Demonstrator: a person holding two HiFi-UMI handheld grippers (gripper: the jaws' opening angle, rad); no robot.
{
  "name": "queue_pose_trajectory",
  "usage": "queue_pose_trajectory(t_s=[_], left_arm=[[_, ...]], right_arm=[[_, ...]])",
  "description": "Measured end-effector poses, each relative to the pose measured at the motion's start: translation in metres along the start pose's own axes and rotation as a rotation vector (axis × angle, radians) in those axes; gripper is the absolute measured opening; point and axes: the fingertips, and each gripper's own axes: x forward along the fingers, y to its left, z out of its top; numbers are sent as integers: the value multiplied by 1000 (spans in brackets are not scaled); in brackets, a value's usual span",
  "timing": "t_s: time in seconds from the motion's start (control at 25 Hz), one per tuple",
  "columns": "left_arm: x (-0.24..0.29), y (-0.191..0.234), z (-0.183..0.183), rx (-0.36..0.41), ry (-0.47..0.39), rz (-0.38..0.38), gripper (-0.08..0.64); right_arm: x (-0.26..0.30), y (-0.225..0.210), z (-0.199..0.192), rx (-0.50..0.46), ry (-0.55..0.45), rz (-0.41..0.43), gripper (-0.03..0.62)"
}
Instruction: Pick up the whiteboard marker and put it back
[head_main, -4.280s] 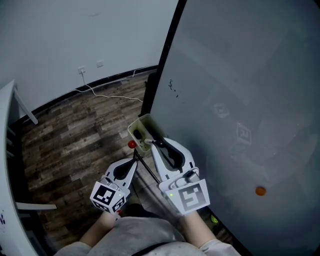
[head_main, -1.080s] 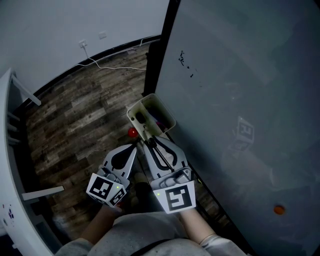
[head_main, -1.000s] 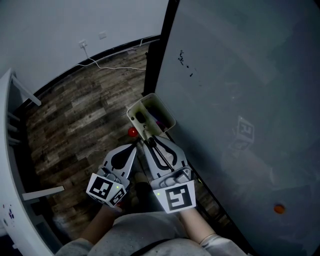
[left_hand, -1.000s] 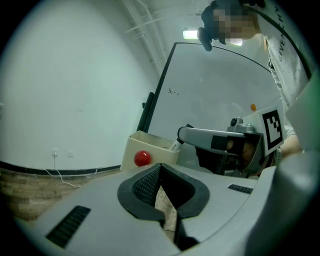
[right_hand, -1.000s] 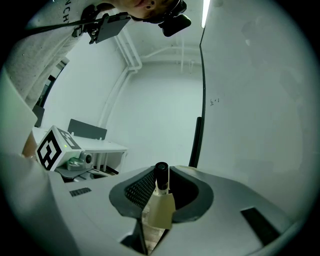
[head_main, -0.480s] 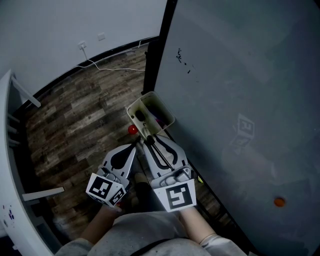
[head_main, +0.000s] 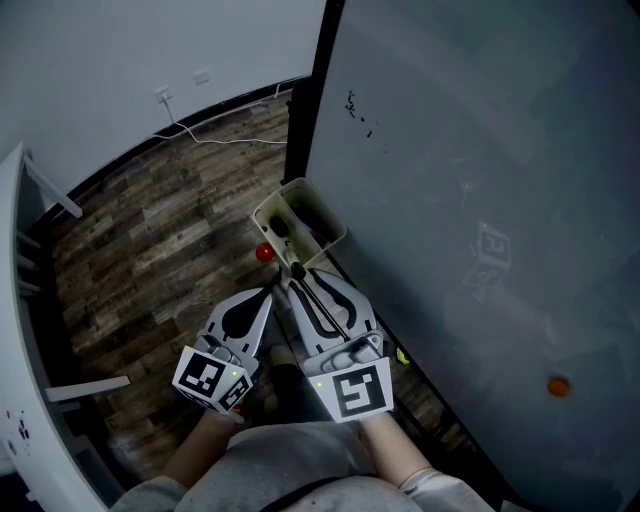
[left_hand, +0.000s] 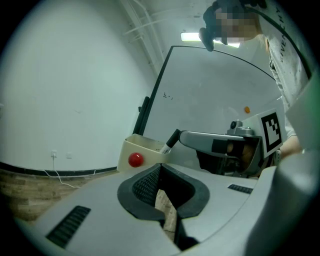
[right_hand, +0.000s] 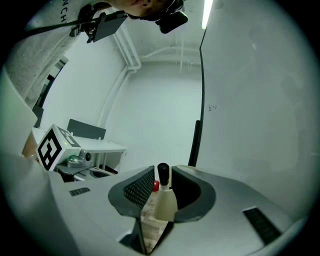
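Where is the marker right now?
Centre of the head view: the marker sits between the right gripper's opening jaws, its tip at the box beside the whiteboard.

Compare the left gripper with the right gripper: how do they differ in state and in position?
The right gripper has the whiteboard marker between its jaws, which are opening; the left gripper has nothing between its jaws, and their tips meet. In the head view the right gripper's tips are at the cream holder box, while the left gripper's tips lie short of it. Both are pale grey, lie side by side, and carry a square-marker cube.
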Motion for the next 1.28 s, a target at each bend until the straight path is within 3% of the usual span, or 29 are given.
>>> queue_pose_trajectory(t_s=[0.4,0.68,1.08,1.28], left_arm=[[-6,-12,5,6,-16,-8,14],[-16,-25,11,21,-29,-16,15],[-32,-41,23,43,-56,-19,14],[-40,-49,28,53,-66,-22,15]], right_arm=[[-18,5,-2,1,6,-15,100],[-30,15,2,44,-21,12,39],[-45,31,14,100,-65,32,25],[-54,39,20,84,-63,43,21]])
